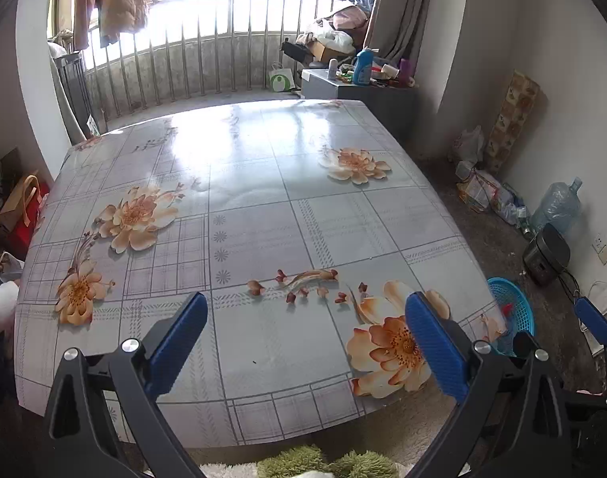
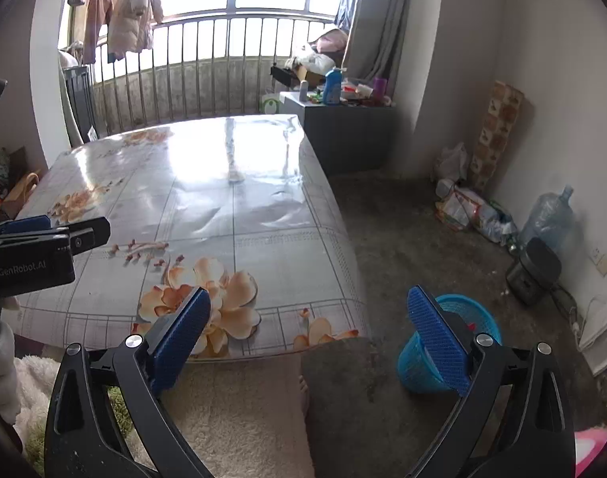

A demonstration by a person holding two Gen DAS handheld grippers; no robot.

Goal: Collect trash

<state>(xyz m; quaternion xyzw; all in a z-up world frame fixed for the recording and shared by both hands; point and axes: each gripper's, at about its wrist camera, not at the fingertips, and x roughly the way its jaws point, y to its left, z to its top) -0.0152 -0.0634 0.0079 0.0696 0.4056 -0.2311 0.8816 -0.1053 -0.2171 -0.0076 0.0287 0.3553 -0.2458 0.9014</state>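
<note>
A blue plastic waste basket [image 2: 454, 342] stands on the floor right of the table, with something red inside; it also shows in the left wrist view [image 1: 512, 314]. The table [image 1: 263, 215] has a glossy floral cloth and I see no loose trash on it. My left gripper [image 1: 303, 342] is open and empty above the table's near edge. My right gripper [image 2: 309, 338] is open and empty, off the table's right front corner, its right finger in front of the basket. The left gripper also shows in the right wrist view [image 2: 44, 239] at the left edge.
A grey cabinet [image 2: 343, 131] with bottles stands behind the table. Bags, bottles and a large water jug [image 2: 548, 215] lie along the right wall, next to a black rice cooker [image 2: 534, 271]. A fluffy cream rug [image 2: 239, 410] lies below the table's front edge.
</note>
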